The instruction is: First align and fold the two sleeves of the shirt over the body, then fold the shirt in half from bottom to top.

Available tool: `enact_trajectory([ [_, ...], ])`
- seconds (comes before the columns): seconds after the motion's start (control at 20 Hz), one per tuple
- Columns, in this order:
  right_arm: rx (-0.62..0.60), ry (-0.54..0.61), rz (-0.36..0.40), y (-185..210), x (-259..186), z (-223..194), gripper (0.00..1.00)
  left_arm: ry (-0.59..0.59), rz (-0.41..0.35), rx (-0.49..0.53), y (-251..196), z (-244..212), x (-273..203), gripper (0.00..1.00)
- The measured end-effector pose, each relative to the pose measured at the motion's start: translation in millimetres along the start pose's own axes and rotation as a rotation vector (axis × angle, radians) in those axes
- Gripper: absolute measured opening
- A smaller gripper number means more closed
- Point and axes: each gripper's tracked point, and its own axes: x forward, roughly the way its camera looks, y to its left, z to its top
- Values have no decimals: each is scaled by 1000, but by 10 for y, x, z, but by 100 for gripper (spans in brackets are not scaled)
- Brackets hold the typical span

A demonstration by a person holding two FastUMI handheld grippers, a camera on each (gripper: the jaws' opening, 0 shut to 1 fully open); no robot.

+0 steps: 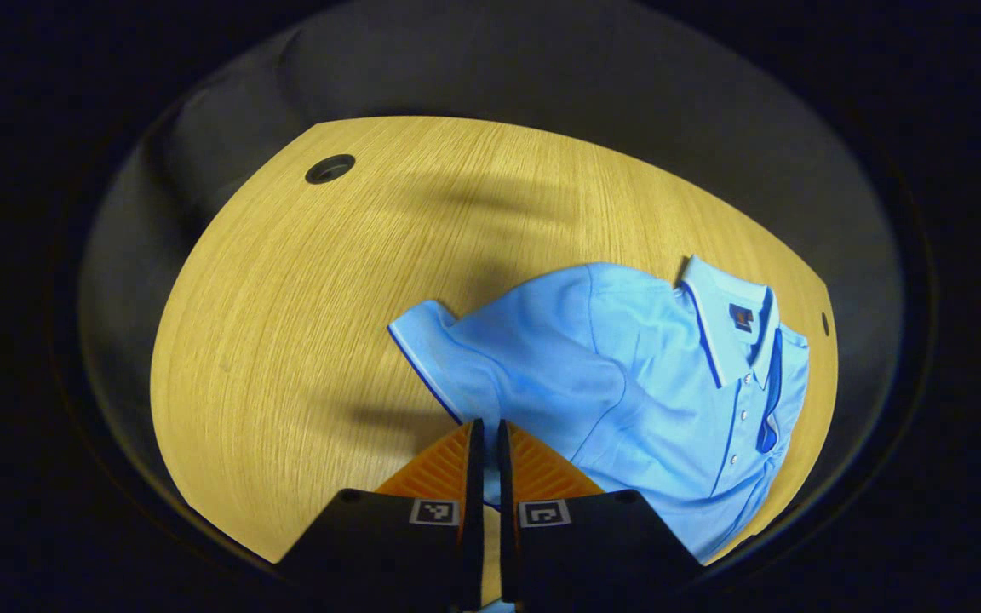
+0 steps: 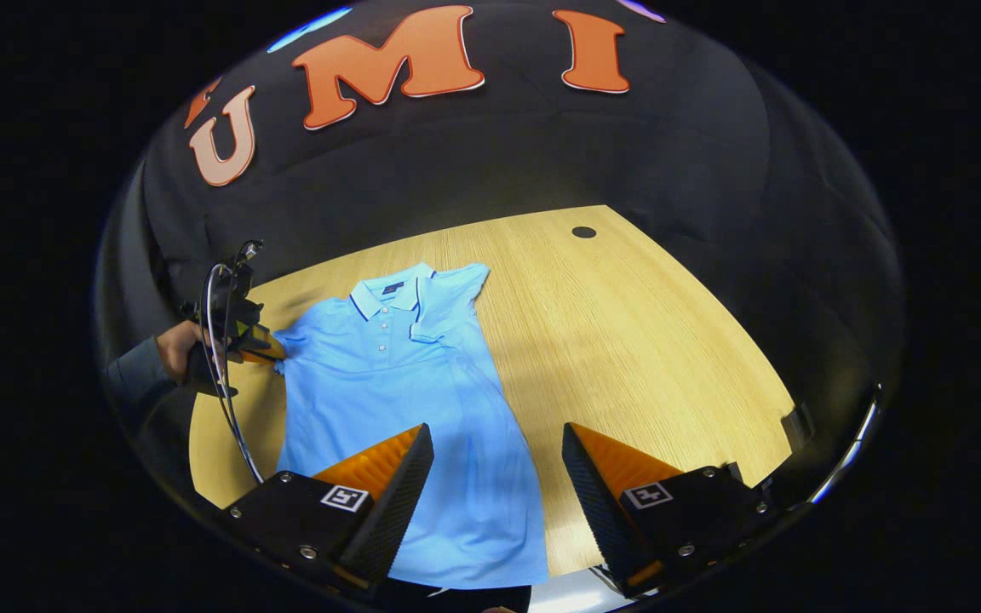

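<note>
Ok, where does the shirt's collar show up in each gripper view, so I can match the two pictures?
Left gripper view: the collar sits right of centre, at the far right end of the shirt, near the table edge.
Right gripper view: the collar sits left of centre, at the shirt's far end, beyond the open right gripper.
Shared landmark: the round dark hole in the table.

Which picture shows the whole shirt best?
The right gripper view: the shirt lies flat on the table, seen collar to hem, one sleeve already folded over. The left gripper view shows its top half up close, with the left gripper pinching fabric near the other sleeve.
</note>
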Motion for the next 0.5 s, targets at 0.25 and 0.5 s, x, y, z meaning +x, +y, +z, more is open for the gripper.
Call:
enact_trajectory([
  [0.25, -5, 23, -13, -49, -67, -143, 93, -41, -40, 77, -92, 99, -203, 9],
  [0.5, -10, 43, -12, -17, -77, -246, 93, -90, -91, 187, -500, 219, -394, 9],
])
